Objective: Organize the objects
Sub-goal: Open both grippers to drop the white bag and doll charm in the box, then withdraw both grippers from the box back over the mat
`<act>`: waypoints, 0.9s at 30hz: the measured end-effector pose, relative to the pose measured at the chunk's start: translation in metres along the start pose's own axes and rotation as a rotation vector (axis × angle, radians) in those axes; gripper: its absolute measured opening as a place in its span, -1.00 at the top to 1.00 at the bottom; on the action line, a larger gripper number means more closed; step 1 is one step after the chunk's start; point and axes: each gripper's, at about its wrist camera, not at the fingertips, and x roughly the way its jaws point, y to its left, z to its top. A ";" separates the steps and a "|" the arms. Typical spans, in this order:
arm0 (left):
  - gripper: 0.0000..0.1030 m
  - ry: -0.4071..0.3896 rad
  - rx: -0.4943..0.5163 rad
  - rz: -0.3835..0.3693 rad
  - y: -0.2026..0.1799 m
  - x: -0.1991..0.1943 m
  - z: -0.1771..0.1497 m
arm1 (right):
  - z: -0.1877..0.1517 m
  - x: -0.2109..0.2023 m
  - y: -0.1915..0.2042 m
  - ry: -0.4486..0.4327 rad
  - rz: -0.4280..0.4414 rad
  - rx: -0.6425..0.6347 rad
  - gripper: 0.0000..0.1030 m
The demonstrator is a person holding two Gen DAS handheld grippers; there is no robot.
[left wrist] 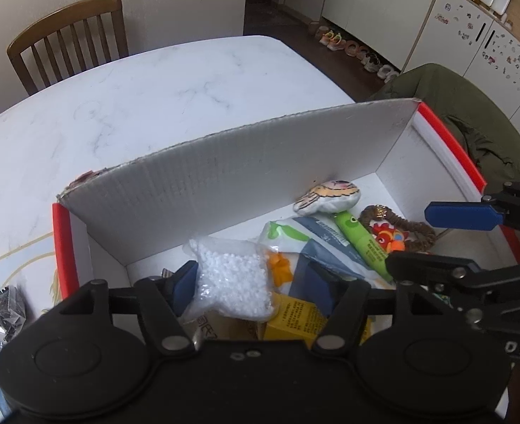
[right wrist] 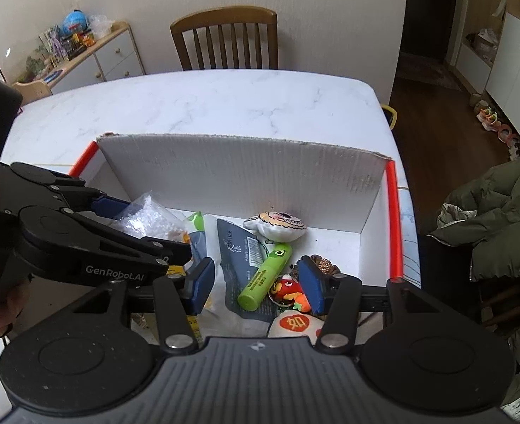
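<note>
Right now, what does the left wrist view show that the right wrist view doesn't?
Only the left wrist view: a dark packet on the table outside the box, and sticker-covered cabinets.
Only the right wrist view: a sideboard with a globe, and a hand.
Both: the red-edged box, bead bag, green tube, both grippers open.

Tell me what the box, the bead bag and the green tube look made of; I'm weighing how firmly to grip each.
Box: corrugated cardboard, matte white, by its fluted face and ragged top edge. Bead bag: thin clear plastic film, glossy and crinkled, packed with small white pellets, possibly foam. Green tube: probably hard plastic, smooth with a slight sheen and printed text.
</note>
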 end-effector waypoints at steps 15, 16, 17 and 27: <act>-0.62 -0.137 -0.005 -0.044 -0.001 -0.050 -0.010 | -0.005 -0.043 0.013 -0.084 0.052 0.010 -0.06; -0.63 -0.148 -0.005 -0.047 0.000 -0.055 -0.011 | -0.005 -0.045 0.015 -0.089 0.057 0.013 -0.09; -0.64 -0.159 -0.006 -0.049 0.001 -0.059 -0.012 | -0.006 -0.048 0.016 -0.094 0.064 0.015 -0.09; -0.73 -0.242 -0.044 -0.048 0.022 -0.105 -0.031 | -0.007 -0.071 0.040 -0.154 0.093 -0.002 -0.28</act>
